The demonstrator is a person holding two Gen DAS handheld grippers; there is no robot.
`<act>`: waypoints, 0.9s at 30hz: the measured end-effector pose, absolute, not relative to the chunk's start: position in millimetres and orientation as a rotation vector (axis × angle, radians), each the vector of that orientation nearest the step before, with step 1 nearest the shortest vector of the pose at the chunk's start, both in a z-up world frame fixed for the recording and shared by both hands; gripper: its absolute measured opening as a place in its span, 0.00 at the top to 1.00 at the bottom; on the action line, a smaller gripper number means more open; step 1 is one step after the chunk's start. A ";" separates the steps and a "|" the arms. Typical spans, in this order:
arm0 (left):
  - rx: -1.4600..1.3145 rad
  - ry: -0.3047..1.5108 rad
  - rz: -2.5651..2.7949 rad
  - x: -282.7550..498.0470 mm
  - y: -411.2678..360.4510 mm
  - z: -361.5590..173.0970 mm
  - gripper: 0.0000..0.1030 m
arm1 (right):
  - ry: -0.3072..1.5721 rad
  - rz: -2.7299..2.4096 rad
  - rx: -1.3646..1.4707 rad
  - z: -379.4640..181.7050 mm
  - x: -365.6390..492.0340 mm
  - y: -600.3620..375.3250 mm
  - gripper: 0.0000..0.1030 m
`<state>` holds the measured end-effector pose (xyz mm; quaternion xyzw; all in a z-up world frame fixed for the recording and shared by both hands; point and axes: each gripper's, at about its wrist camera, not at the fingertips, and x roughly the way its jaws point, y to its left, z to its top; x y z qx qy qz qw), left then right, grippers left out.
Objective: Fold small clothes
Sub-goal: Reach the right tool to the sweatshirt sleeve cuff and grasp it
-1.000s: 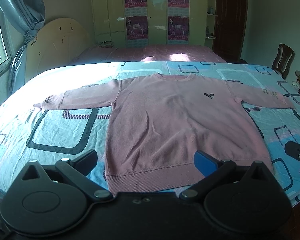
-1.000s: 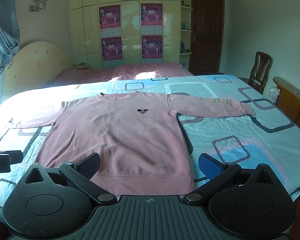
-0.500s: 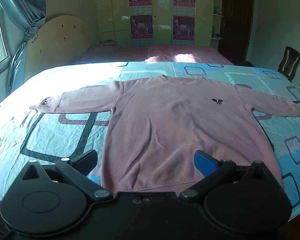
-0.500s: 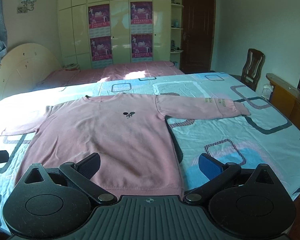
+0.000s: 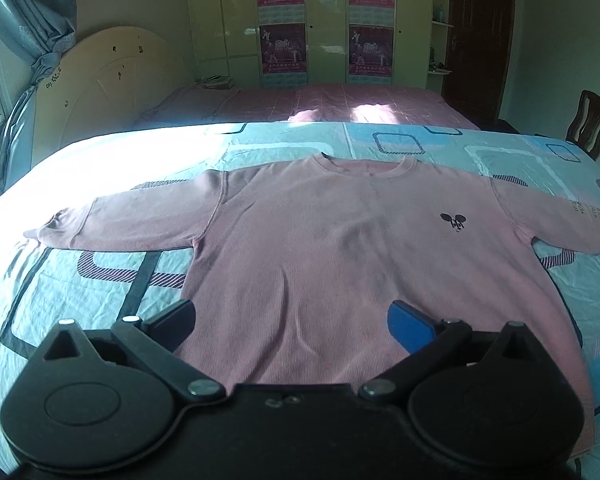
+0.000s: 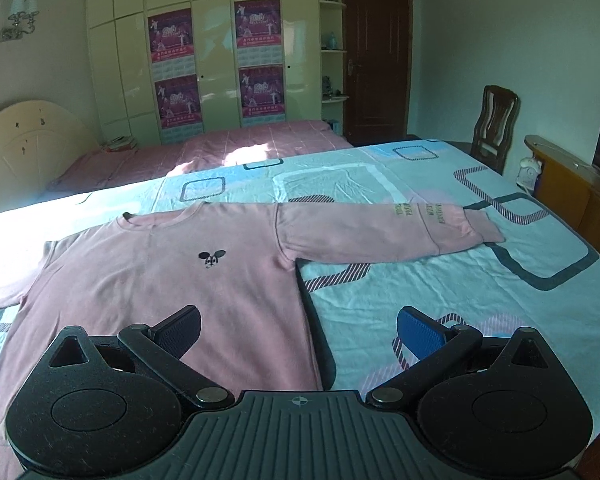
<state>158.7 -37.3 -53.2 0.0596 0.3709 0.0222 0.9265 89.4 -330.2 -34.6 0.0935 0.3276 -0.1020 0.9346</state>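
Sweatshirt (image 5: 340,248), pink w/ small black chest logo, lies flat face-up on the bed (image 6: 440,292), both sleeves stretched out to the sides. Left tool (image 5: 292,320) hangs over its lower body, fingers spread, nothing between. Right tool (image 6: 300,326) likewise spread & empty, straddling the sweatshirt's side edge.

left tool (image 5: 292,320): black, one blue pad | right tool (image 6: 298,326): black, ribbed grey base

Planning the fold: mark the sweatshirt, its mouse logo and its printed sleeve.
pink sweatshirt (image 5: 320,264): left wrist view, mid chest.
mouse logo (image 6: 211,257): right wrist view, its centre.
printed sleeve (image 6: 380,232): right wrist view, mid sleeve.
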 end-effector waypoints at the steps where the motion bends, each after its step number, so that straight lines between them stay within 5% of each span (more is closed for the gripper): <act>1: 0.113 0.767 0.042 165.2 -40.5 -55.8 0.01 | 0.671 -0.215 0.190 -36.4 95.5 -336.2 0.00; 23: 0.125 0.846 0.021 296.9 -122.8 -115.1 0.03 | 0.759 -0.399 0.400 -130.9 211.5 -537.7 0.01; 24: 0.125 0.854 0.013 303.0 -126.1 -118.2 0.05 | 0.769 -0.418 0.416 -138.1 214.4 -547.3 0.06; 26: 0.119 0.864 -0.002 310.0 -130.1 -122.4 0.08 | 0.805 -0.432 0.467 -151.1 221.2 -565.2 0.42; 27: 0.116 0.866 -0.004 313.7 -131.8 -124.0 0.08 | 0.813 -0.442 0.497 -157.0 223.2 -573.8 0.42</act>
